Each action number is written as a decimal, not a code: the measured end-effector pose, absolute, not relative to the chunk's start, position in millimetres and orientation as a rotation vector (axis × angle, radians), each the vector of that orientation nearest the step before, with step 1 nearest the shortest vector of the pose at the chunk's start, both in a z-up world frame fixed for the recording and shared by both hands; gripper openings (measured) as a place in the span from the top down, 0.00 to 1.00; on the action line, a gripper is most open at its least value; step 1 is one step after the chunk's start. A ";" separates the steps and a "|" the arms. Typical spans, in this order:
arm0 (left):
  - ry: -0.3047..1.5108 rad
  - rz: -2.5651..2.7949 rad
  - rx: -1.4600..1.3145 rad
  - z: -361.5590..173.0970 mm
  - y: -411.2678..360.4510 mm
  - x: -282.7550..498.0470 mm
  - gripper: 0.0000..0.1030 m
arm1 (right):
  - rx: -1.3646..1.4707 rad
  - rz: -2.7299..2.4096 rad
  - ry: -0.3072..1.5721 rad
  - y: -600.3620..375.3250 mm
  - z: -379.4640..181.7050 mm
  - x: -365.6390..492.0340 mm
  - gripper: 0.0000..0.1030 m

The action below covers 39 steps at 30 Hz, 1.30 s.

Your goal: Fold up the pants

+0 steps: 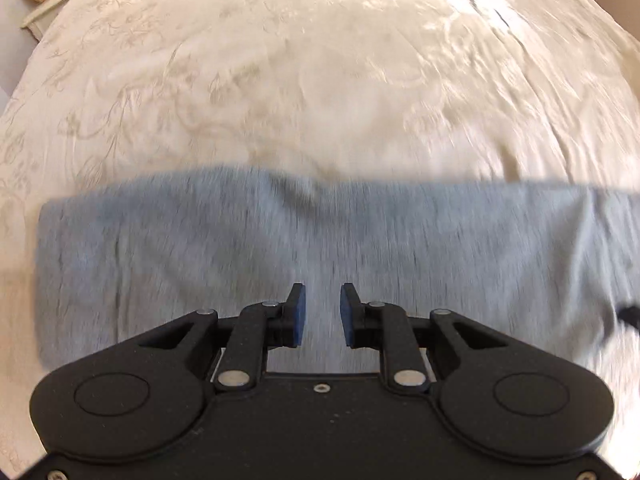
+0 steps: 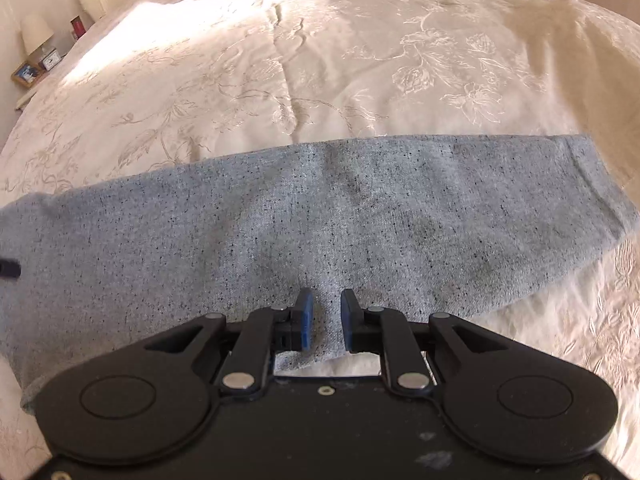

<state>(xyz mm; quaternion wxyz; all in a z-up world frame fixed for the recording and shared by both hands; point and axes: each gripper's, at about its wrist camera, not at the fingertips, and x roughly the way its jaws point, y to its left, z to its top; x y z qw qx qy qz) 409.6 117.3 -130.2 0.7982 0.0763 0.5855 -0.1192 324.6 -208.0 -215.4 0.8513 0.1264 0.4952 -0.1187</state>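
Two grippers: left gripper (image 1: 322,314) & right gripper (image 2: 326,320), both w/ fingers apart, nothing clamped; gray cloth shows in each gap.
Pants: pants (image 2: 304,216) lie flat as one long gray band across the bedspread (image 2: 320,60), near its front edge.
Progress: prob. legs already laid together lengthwise; crosswise folds left, my guess.
Containers: none seen.
Left view: blurred, detail unclear.

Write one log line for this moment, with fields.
stage: pre-grasp | left gripper: open, empty | right gripper: open, empty | grey pants: flat strip on bedspread
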 end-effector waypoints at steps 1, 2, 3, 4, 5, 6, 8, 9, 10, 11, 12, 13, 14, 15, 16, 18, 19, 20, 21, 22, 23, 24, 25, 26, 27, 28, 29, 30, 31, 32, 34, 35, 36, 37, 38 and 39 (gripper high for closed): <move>1.260 -0.227 0.156 -136.1 113.5 421.9 0.70 | 0.261 -0.224 1.043 -210.9 -213.7 325.0 0.84; 1.266 -0.187 0.149 -143.5 109.0 435.0 0.68 | 0.252 -0.204 1.045 -213.5 -212.7 325.6 0.83; 1.278 -0.142 0.144 -152.2 105.8 448.3 0.68 | 0.239 -0.190 1.048 -217.0 -211.7 326.5 0.83; 1.295 -0.089 0.138 -161.9 105.2 462.1 0.68 | 0.221 -0.177 1.050 -221.2 -210.2 327.1 0.82; 1.318 -0.050 0.120 -170.8 106.7 473.5 0.70 | 0.202 -0.165 1.051 -226.0 -208.1 327.1 0.82; 1.350 -0.027 0.079 -179.0 109.3 482.8 0.70 | 0.177 -0.159 1.051 -230.1 -206.1 326.8 0.81; 1.379 0.032 0.005 -184.7 112.4 489.6 0.71 | 0.122 -0.171 1.054 -237.6 -202.6 324.5 0.73; 1.373 0.051 -0.003 -182.5 111.4 489.0 0.72 | 0.099 -0.178 1.056 -242.8 -201.7 324.5 0.72; 1.359 0.058 0.006 -178.5 108.7 485.9 0.72 | 0.080 -0.185 1.060 -249.7 -200.9 324.5 0.71; 1.343 0.062 0.023 -173.2 104.9 480.6 0.72 | 0.071 -0.194 1.069 -260.5 -205.7 327.2 0.71; 1.332 0.062 0.036 -167.1 100.2 472.2 0.71 | 0.070 -0.209 1.085 -271.9 -211.4 329.5 0.71; 1.324 0.058 0.043 -161.3 96.0 463.6 0.71 | 0.069 -0.225 1.105 -283.3 -216.7 331.3 0.71; 1.318 0.053 0.048 -155.8 91.5 454.2 0.71 | 0.068 -0.237 1.129 -295.9 -222.5 332.8 0.71; 1.313 0.045 0.055 -149.4 86.2 443.7 0.71 | 0.065 -0.245 1.149 -307.9 -228.4 334.8 0.71; 1.306 0.033 0.063 -143.3 78.8 434.1 0.71 | 0.063 -0.251 1.159 -319.4 -232.2 335.4 0.72; 1.295 0.010 0.080 -132.8 61.6 415.7 0.71 | 0.063 -0.276 1.147 -348.2 -233.1 335.7 0.72; 1.291 -0.003 0.088 -128.6 54.1 404.7 0.71 | 0.068 -0.291 1.126 -363.5 -230.1 335.1 0.72; 1.288 -0.021 0.091 -125.0 46.1 393.8 0.71 | 0.077 -0.308 1.105 -378.1 -226.1 335.3 0.72; 1.290 -0.036 0.092 -124.3 36.8 386.2 0.71 | 0.088 -0.329 1.084 -394.1 -222.4 336.8 0.72; 1.294 -0.046 0.089 -122.5 29.7 377.3 0.71 | 0.100 -0.348 1.064 -408.8 -218.8 338.2 0.71; 1.300 -0.064 0.087 -122.4 21.0 372.7 0.71 | 0.115 -0.363 1.043 -428.2 -215.7 340.9 0.71; 1.307 -0.086 0.089 -124.3 13.8 368.3 0.71 | 0.133 -0.373 1.031 -445.8 -213.8 344.0 0.71; 1.314 -0.109 0.101 -125.9 3.9 361.4 0.71 | 0.156 -0.378 1.023 -464.1 -212.8 346.5 0.71; 1.315 -0.134 0.124 -126.0 -7.6 353.4 0.71 | 0.179 -0.377 1.019 -481.2 -213.1 349.0 0.71; 1.309 -0.154 0.150 -125.9 -18.1 345.3 0.71 | 0.198 -0.371 1.019 -498.5 -214.1 351.6 0.71; 1.302 -0.171 0.177 -125.6 -31.9 339.5 0.71 | 0.209 -0.363 1.022 -511.6 -215.4 353.6 0.71; 1.302 -0.189 0.198 -125.9 -43.6 332.9 0.71 | 0.222 -0.350 1.028 -527.2 -217.4 356.1 0.71; 1.306 -0.213 0.212 -126.6 -54.0 327.9 0.71 | 0.239 -0.337 1.039 -539.4 -220.1 357.9 0.70; 1.311 -0.248 0.222 -125.0 -65.7 321.0 0.71 | 0.265 -0.315 1.056 -550.8 -224.1 360.9 0.70; 1.313 -0.271 0.227 -126.2 -75.4 317.8 0.71 | 0.295 -0.289 1.070 -561.3 -228.6 362.5 0.70; 1.312 -0.311 0.240 -131.4 -96.2 312.0 0.71 | 0.348 -0.235 1.097 -576.2 -238.8 367.3 0.70; 1.309 -0.327 0.243 -132.9 -105.1 311.4 0.71 | 0.368 -0.213 1.108 -581.3 -243.2 368.4 0.70; 1.306 -0.342 0.248 -134.3 -115.5 310.7 0.71 | 0.380 -0.191 1.115 -584.8 -246.9 369.3 0.70; 1.302 -0.346 0.252 -136.7 -124.4 311.5 0.71 | 0.385 -0.174 1.117 -585.8 -249.1 369.8 0.70; 1.302 -0.345 0.258 -142.1 -132.8 313.4 0.71 | 0.382 -0.154 1.117 -580.4 -249.3 369.3 0.70; 1.308 -0.344 0.267 -146.7 -140.6 315.3 0.71 | 0.377 -0.134 1.120 -576.2 -248.8 367.7 0.70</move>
